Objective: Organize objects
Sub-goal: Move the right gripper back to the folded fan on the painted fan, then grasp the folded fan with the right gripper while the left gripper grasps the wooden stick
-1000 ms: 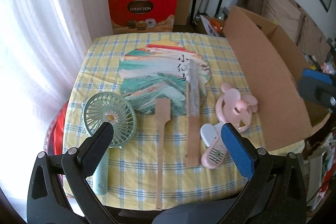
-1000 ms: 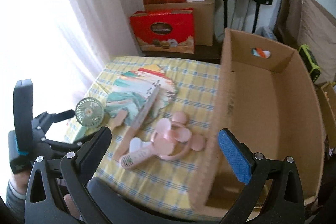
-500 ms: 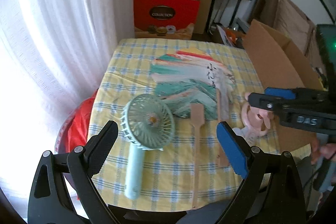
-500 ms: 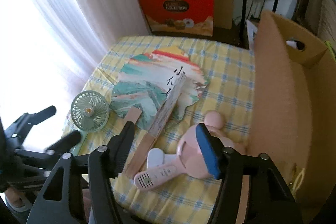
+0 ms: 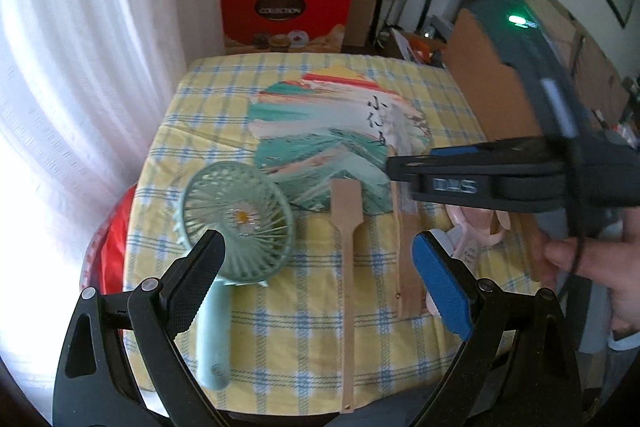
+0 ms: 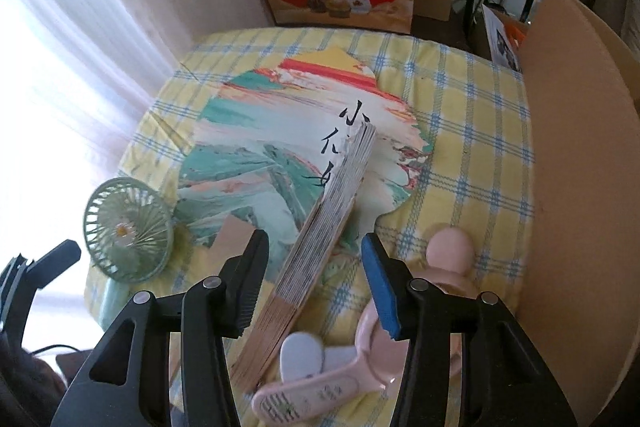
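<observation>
With its jaws apart astride the folded fan [image 6: 320, 247], the right claw [image 6: 312, 279] could snag the painted fan [image 6: 280, 147] beneath when closing.

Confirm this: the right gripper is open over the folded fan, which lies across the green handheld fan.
Not quite. The right gripper is open over the folded fan, but that fan lies across the painted paper fan, as the right wrist view shows.

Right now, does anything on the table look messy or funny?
Nothing is broken or spilled. The folded fan lies slanted on top of the painted fan, and the painted fan's edge pokes under the green fan. The pink fan lies beside the box. The right gripper is open over the folded fan.
</observation>
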`<act>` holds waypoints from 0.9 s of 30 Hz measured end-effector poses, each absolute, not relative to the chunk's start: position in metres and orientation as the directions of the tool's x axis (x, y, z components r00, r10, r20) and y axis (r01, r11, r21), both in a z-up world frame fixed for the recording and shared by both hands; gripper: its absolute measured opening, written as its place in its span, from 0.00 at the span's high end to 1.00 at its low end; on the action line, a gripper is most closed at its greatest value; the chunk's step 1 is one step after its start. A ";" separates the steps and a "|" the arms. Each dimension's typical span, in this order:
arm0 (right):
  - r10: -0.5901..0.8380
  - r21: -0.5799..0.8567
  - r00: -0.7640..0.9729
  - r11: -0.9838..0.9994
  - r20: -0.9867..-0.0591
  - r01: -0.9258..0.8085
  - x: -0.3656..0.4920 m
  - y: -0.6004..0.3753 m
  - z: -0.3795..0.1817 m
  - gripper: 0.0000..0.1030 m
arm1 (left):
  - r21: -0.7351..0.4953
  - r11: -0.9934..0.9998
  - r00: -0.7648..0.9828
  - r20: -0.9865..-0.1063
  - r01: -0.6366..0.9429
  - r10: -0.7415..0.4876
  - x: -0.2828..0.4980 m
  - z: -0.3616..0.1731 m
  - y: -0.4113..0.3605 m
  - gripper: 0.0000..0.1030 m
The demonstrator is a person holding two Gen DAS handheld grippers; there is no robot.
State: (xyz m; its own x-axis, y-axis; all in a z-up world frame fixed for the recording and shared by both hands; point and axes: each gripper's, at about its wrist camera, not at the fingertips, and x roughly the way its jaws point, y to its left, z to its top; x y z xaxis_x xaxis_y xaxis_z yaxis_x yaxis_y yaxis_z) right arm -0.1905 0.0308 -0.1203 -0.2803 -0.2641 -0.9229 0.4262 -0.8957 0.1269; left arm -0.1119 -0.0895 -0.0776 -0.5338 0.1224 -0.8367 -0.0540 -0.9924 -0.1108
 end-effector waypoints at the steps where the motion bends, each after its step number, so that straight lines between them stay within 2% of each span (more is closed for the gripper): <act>1: -0.257 0.123 -0.276 -0.898 -0.926 0.423 -0.192 0.030 -0.123 0.51 | -0.110 -0.992 -0.533 -0.837 -0.061 0.125 -0.112 -0.079 -0.087 0.08; 3: -0.244 0.115 -0.273 -0.903 -0.930 0.414 -0.196 0.028 -0.130 0.53 | -0.108 -0.991 -0.528 -0.839 -0.076 0.132 -0.113 -0.081 -0.081 0.08; 4: -0.243 0.115 -0.271 -0.903 -0.931 0.414 -0.197 0.027 -0.132 0.58 | -0.107 -0.991 -0.526 -0.840 -0.082 0.134 -0.114 -0.082 -0.078 0.08; 8: -0.228 0.092 -0.291 -0.905 -0.929 0.415 -0.198 0.026 -0.137 0.68 | -0.110 -0.989 -0.515 -0.845 -0.100 0.147 -0.113 -0.087 -0.069 0.08; 16: -0.317 0.179 -0.302 -0.895 -0.899 0.409 -0.193 0.036 -0.130 0.74 | -0.133 -0.982 -0.499 -0.848 -0.132 0.182 -0.117 -0.093 -0.057 0.08; 23: -0.380 0.212 -0.327 -0.869 -0.865 0.446 -0.180 0.041 -0.109 0.74 | -0.259 -0.950 -0.467 -0.828 -0.174 0.312 -0.116 -0.094 -0.055 0.07; 27: -0.407 0.221 -0.337 -0.853 -0.849 0.473 -0.176 0.046 -0.097 0.74 | -0.262 -0.949 -0.467 -0.826 -0.177 0.315 -0.113 -0.093 -0.060 0.10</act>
State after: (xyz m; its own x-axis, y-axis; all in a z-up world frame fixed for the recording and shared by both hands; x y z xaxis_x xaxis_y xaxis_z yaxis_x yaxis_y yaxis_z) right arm -0.1764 0.0461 -0.0967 -0.3373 -0.4072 -0.8487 0.4731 -0.8528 0.2212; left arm -0.1130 -0.0605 -0.0934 -0.4669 0.3151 -0.8263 -0.1770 -0.9487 -0.2618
